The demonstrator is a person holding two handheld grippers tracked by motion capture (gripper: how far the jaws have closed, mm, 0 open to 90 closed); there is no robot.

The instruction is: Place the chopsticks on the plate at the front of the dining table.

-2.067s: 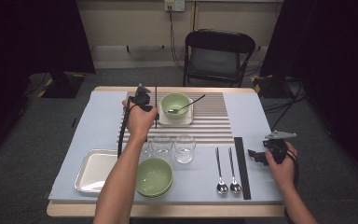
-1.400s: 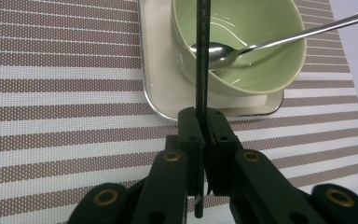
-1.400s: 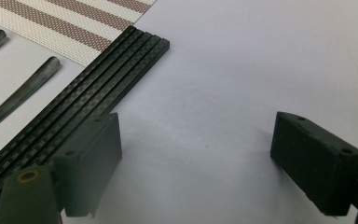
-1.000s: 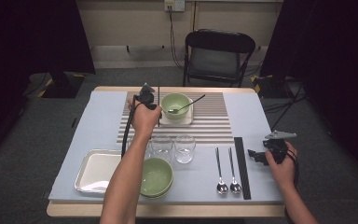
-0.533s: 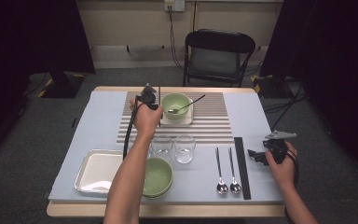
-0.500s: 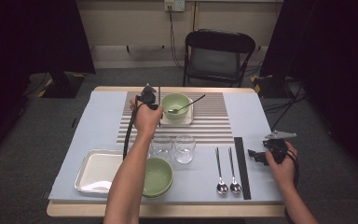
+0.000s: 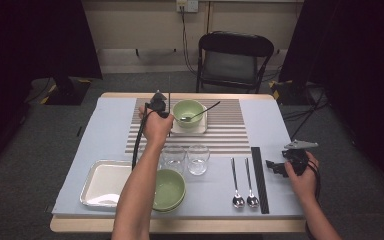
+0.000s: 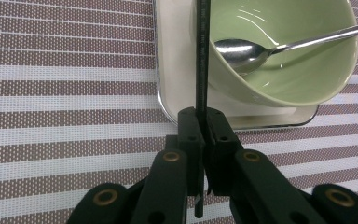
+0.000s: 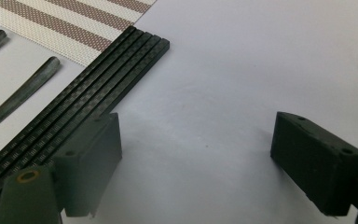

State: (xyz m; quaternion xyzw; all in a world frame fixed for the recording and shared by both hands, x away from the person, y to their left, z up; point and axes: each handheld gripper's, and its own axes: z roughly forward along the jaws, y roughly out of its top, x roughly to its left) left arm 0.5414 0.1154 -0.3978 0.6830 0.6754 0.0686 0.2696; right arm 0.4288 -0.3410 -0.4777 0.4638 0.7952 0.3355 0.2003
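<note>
Left tool (image 8: 204, 122) pinches my slim black chopstick (image 8: 202, 56) upright beside the glossy green bowl (image 8: 303, 70), which holds a steel spoon (image 8: 242, 51) on its white square tray (image 8: 177, 88); right tool (image 9: 193, 163) spread.

Table (image 7: 105, 130) bears striped mat (image 7: 230, 135), tray (image 7: 105, 182), spoons (image 7: 245, 182).

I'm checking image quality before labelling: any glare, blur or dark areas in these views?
High view: table evenly lit, surroundings black. Left gripper view: glare streaks inside the green bowl, the chopstick sharp, the near jaws softer. Right gripper view: soft shadows under the jaws, the chopsticks crisp.
</note>
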